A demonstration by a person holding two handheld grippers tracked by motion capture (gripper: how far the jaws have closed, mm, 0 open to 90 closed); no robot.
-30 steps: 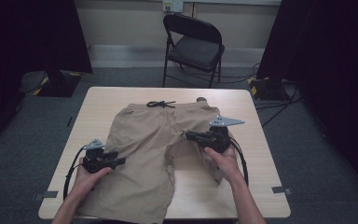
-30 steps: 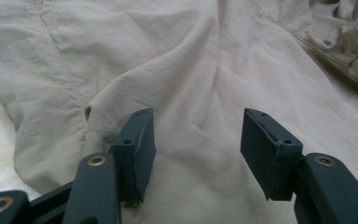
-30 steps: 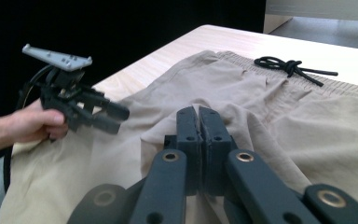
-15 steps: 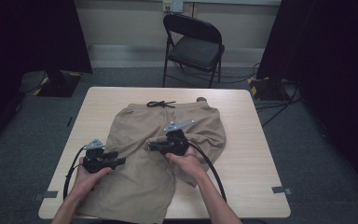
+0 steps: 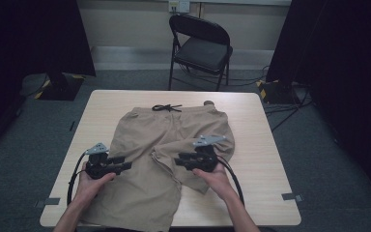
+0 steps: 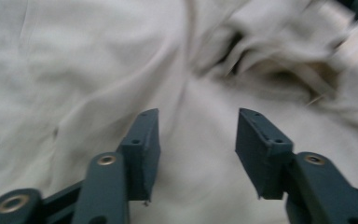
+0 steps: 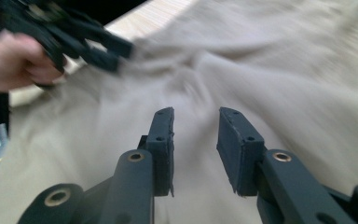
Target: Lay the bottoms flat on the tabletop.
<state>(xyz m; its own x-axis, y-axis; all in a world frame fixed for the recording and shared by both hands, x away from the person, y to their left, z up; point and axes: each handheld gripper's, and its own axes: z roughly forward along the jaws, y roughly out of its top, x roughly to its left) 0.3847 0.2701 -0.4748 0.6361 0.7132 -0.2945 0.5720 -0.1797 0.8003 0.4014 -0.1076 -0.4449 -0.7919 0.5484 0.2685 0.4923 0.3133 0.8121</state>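
Observation:
Khaki shorts (image 5: pixel 174 130) with a black drawstring (image 5: pixel 166 108) lie flat on the wooden table (image 5: pixel 261 145), waistband at the far side. The right leg is folded in toward the middle and bunched under my right hand. My right gripper (image 5: pixel 178 161) hovers over that fold, pointing left. Its jaws have just been opening, and in the right gripper view (image 7: pixel 196 114) nothing lies between them above the cloth (image 7: pixel 284 70). My left gripper (image 5: pixel 123 166) rests on the left leg, pointing right. Its jaws have just been closing but stand apart (image 6: pixel 198 116) over the cloth (image 6: pixel 98 60).
A black folding chair (image 5: pixel 200 50) stands behind the table. Cables run over the floor at the right. A small dark object (image 5: pixel 207 103) sits by the waistband. Bare tabletop shows on both sides of the shorts. The left gripper (image 7: pixel 74 37) shows far off in the right gripper view.
My right gripper carried the right leg's hem leftward over the middle, then dropped back toward me and opened off the cloth. The left hand stayed put, its jaws narrower.

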